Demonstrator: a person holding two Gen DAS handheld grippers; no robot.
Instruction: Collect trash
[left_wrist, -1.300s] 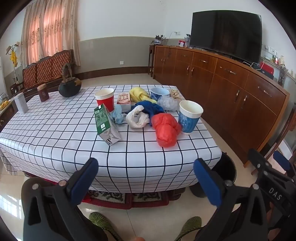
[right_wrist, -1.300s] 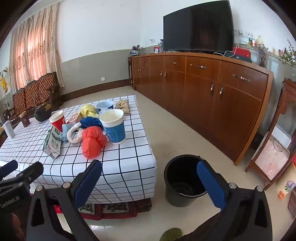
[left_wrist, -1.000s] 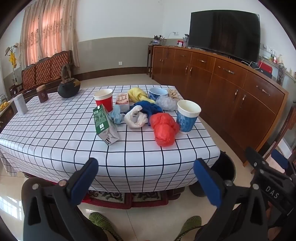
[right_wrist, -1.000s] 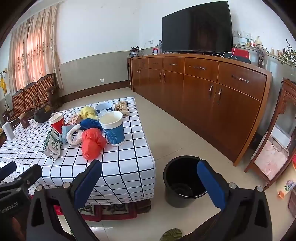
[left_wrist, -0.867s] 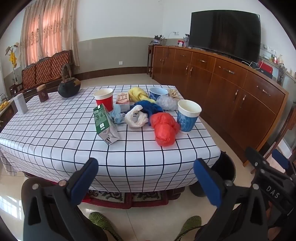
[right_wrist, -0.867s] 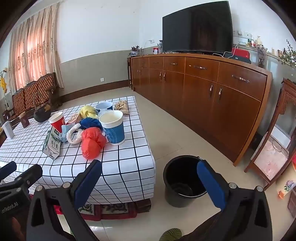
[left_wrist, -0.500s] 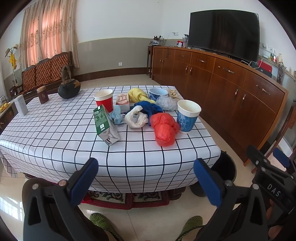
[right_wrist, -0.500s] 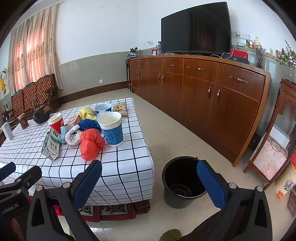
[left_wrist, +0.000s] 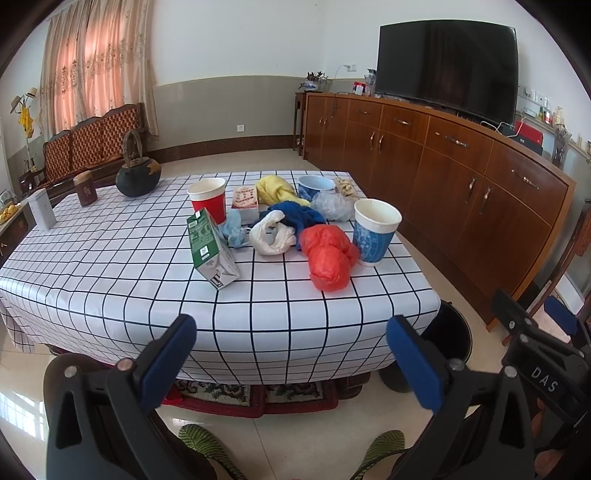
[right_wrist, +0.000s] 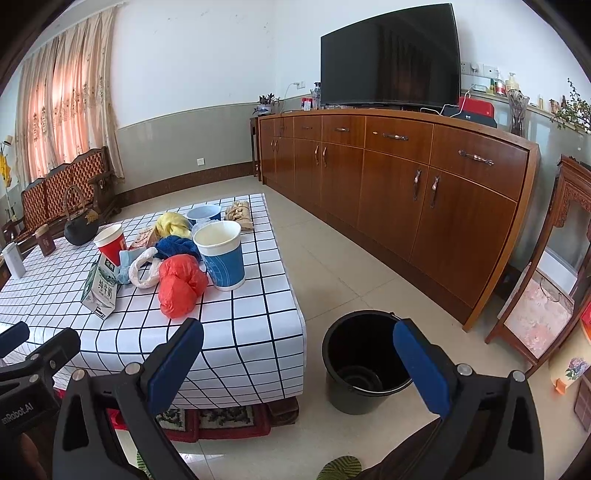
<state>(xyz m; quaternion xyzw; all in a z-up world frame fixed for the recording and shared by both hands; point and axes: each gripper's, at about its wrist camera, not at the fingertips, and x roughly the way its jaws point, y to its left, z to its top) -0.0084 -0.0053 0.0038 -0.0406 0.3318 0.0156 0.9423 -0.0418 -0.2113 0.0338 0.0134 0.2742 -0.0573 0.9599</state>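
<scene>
- left claw (left_wrist: 291, 350) spread apart, holding nothing
- right claw (right_wrist: 295, 350) spread apart, holding nothing
- black bucket (left_wrist: 456, 332) half hidden behind table (left_wrist: 110, 277) corner
- clear bag (left_wrist: 332, 206) contents unreadable

- My right gripper (right_wrist: 295, 363) fills the bottom of the frame, blue pads spread wide, holding nothing.
- Between them stands a black bucket (right_wrist: 364, 356) on the floor, just right of the checkered table (right_wrist: 243, 332).
- Left of centre lie a red bag (right_wrist: 181, 280), a blue cup (right_wrist: 221, 254) and a milk carton (right_wrist: 100, 286).
</scene>
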